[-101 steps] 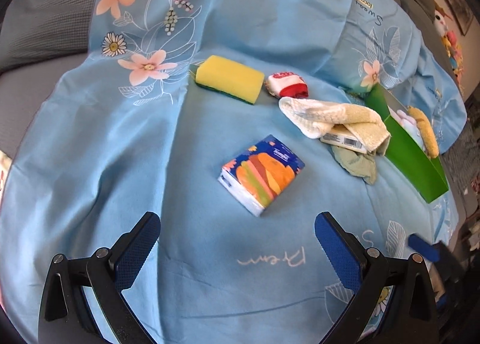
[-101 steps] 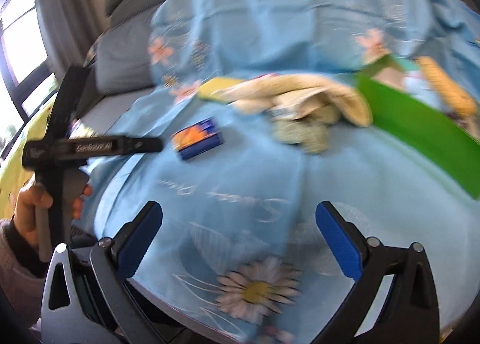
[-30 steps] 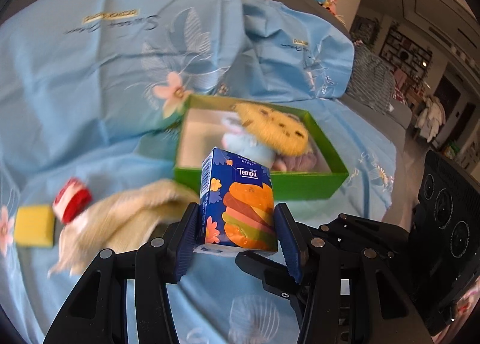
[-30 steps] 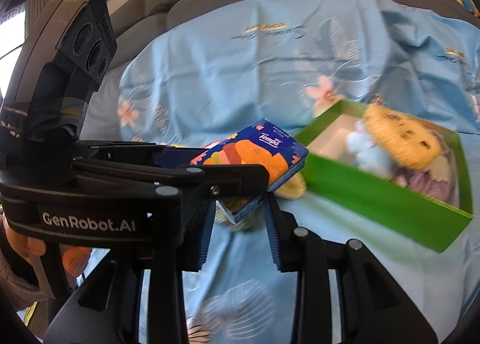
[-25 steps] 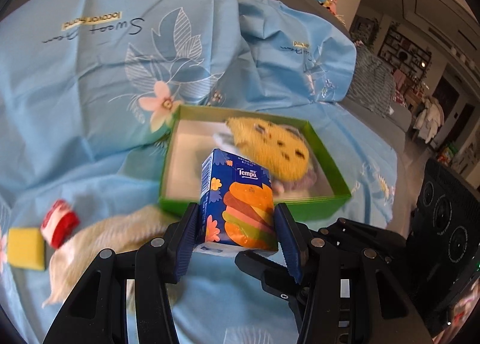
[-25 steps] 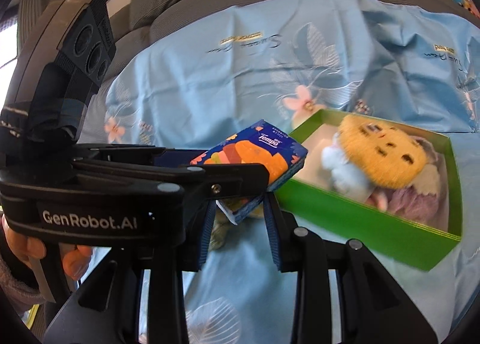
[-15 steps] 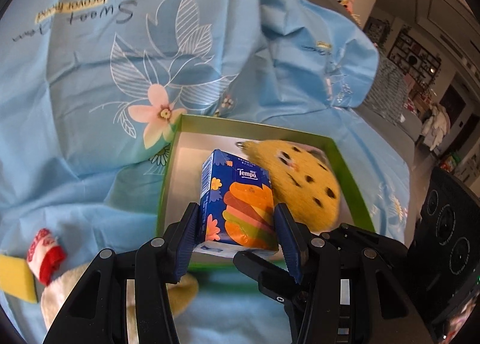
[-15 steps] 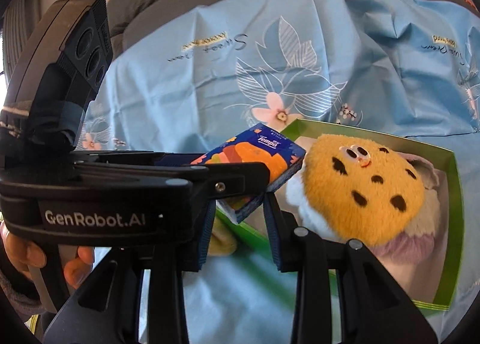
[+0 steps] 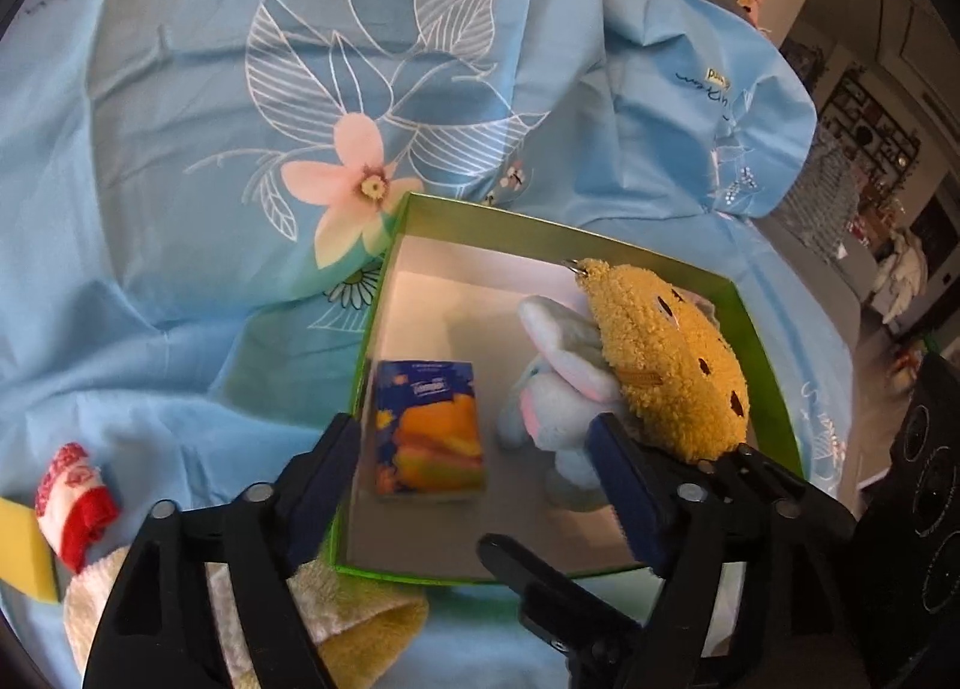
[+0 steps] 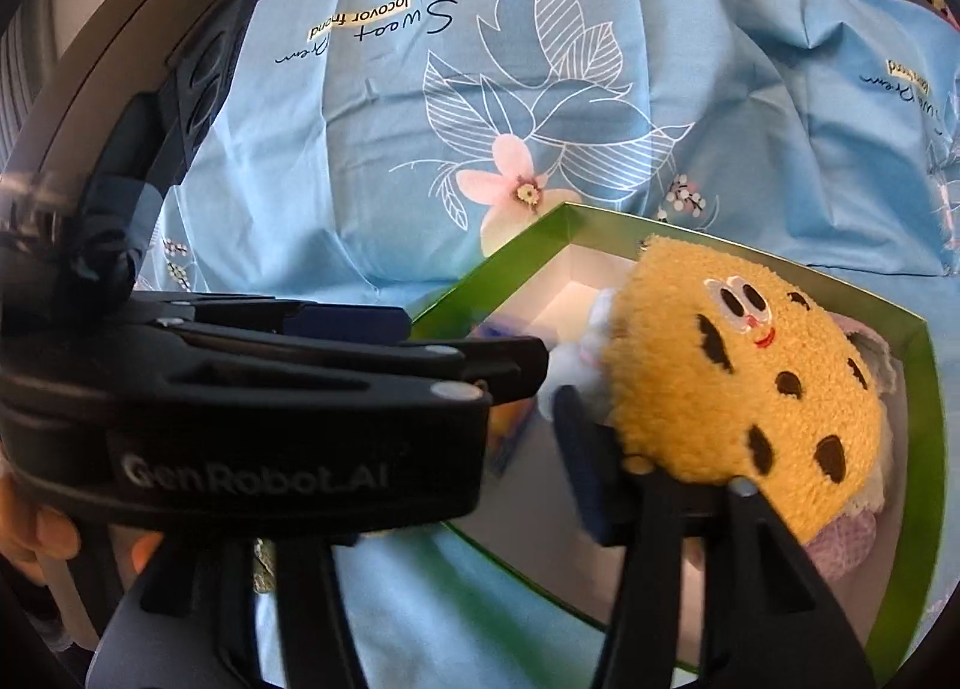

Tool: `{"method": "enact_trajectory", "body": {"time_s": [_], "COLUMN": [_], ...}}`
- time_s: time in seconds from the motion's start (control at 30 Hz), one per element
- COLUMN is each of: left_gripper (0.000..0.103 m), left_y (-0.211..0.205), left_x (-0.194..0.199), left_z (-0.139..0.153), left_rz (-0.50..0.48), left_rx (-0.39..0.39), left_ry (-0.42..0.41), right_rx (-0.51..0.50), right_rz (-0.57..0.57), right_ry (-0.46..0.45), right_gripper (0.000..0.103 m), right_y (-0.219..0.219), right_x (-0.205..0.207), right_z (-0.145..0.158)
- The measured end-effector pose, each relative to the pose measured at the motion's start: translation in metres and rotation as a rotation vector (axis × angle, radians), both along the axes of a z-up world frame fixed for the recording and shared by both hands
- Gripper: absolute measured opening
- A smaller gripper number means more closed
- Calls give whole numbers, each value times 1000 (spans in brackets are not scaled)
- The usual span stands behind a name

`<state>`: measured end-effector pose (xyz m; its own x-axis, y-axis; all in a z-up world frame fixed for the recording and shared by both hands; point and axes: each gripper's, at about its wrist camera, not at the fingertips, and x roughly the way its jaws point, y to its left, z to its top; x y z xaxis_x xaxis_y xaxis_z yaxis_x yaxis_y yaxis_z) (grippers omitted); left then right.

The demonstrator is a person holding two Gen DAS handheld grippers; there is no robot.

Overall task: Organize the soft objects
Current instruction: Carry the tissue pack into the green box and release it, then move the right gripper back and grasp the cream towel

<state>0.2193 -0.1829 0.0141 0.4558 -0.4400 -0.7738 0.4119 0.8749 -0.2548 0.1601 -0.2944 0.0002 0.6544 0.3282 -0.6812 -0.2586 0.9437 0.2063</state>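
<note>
The blue and orange tissue pack (image 9: 427, 432) lies flat on the floor of the green box (image 9: 774, 365), at its left side. A yellow spotted plush (image 9: 666, 365) and a pale blue bunny plush (image 9: 558, 389) fill the box's right side. My left gripper (image 9: 480, 452) is open and empty just above the pack. My right gripper (image 10: 480, 437) hangs over the box (image 10: 918, 425) beside the yellow plush (image 10: 744, 365); its jaws look spread, and the left gripper's body hides its left finger.
A red and white rolled sock (image 9: 75, 488), a yellow sponge (image 9: 24, 551) and a cream towel (image 9: 354, 617) lie on the light blue floral sheet (image 9: 180, 149) left of the box. A room with shelves shows at far right.
My left gripper has opened and let go of the tissue pack, which now lies in the box. Both grippers moved closer over the box.
</note>
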Motion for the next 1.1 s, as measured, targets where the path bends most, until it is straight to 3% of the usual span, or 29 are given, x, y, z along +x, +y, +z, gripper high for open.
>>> {"method": "enact_trajectory", "body": {"time_s": [0.33,0.4,0.63,0.93,1.1], "left_gripper": [88,88,92,96,96], "left_y": [36,47,104,197,230], "left_x": [-46,-56,-103,-156,-175], "left_z": [22,24,27,2,-22], "left_rz": [53,64,164,398,464], "left_rx": [-27,-29,-60,-103,-144], "left_ry": [-76,-76,-89,-24,45], "right_rx": [15,12,11,70,111], "right_rz": [-30,-25,12,60,89], "right_ry": [-27,-26,12,75,124], "right_gripper": [73,79,80,80,80], "right_y": [-12,-11,-1,23,38], "right_x": [-50,-64,-102,-136,-146], "right_z": [15,17,17,10,0]}}
